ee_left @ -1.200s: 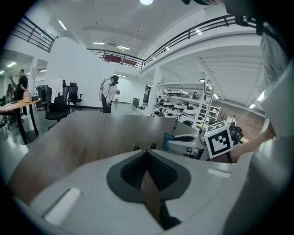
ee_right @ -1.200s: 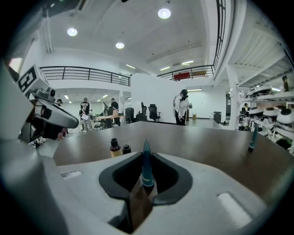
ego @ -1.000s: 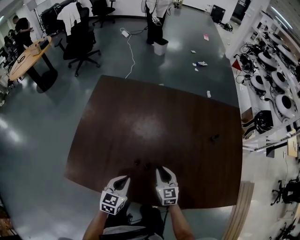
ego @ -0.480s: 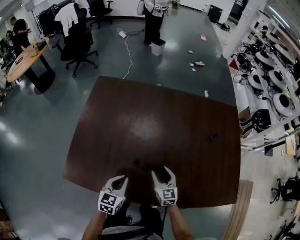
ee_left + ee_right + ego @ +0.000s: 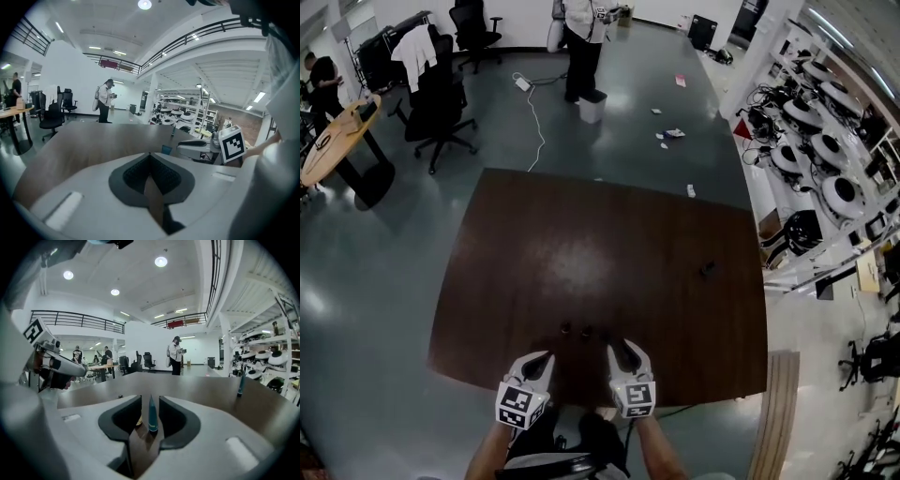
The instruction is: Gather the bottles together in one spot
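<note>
While the left gripper [image 5: 150,157] sits low over the near edge of the brown table [image 5: 581,234], I read its dark pads as closed tip to tip with nothing between them; only bare tabletop shows through the notch further back. Just ahead of it, the head view shows a small dark item [image 5: 565,328] standing on the table, too small for me to identify. Right beside that is the teal bottle [image 5: 153,417]: slim, tapering to a sharp point, upright on the wood. Can't tell what's in it, the body is opaque from here. Beyond the far edge, a white bin [image 5: 592,108] stands on the floor next to a standing person [image 5: 581,37]; its contents are not visible. The right gripper [image 5: 625,349] is about half open and its jaws have just been closing. The teal bottle shows in the gap between them, with clearance on both sides and no pad on it, so there is no grip. A bit of something yellowish peeks out behind that gripper's left pad, and I can't make it out. Well off to the right, a second teal bottle [image 5: 706,270] stands alone and upright, same slim pointed shape, well apart from the pair by the grippers.
</note>
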The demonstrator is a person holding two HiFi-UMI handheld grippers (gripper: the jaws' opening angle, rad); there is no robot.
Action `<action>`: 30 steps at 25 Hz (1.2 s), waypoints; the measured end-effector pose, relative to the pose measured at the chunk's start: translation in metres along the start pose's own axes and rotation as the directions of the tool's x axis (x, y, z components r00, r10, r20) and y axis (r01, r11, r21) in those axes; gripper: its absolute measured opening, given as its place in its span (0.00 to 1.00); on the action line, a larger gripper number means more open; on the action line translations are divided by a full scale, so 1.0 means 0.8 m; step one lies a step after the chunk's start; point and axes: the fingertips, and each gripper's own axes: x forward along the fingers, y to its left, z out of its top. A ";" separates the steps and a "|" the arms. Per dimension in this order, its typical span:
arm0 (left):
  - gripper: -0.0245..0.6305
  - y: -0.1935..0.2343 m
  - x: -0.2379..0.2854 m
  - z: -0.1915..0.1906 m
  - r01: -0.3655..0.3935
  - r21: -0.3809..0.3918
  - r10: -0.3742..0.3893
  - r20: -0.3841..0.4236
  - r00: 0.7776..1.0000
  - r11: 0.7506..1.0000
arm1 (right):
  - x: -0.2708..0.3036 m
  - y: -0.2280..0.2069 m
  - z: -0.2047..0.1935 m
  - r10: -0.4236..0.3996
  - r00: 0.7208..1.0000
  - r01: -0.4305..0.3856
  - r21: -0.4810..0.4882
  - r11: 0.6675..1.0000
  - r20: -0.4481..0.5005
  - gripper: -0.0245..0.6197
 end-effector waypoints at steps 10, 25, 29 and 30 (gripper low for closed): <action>0.04 -0.040 -0.013 0.059 0.156 0.097 -0.163 0.065 0.984 0.983 | -0.069 0.014 0.060 -0.160 0.984 0.157 0.048 0.986 0.076 0.04; 0.04 -0.149 -0.017 0.088 0.450 0.266 -0.485 0.081 0.871 0.853 | -0.185 -0.002 0.066 -0.464 0.880 0.448 0.145 0.882 0.106 0.04; 0.04 -0.187 -0.005 0.089 0.497 0.288 -0.536 0.075 0.841 0.819 | -0.211 -0.027 0.056 -0.514 0.852 0.496 0.161 0.853 0.101 0.04; 0.04 -0.195 0.001 0.088 0.504 0.292 -0.545 0.073 0.836 0.813 | -0.216 -0.036 0.056 -0.524 0.845 0.504 0.169 0.847 0.105 0.04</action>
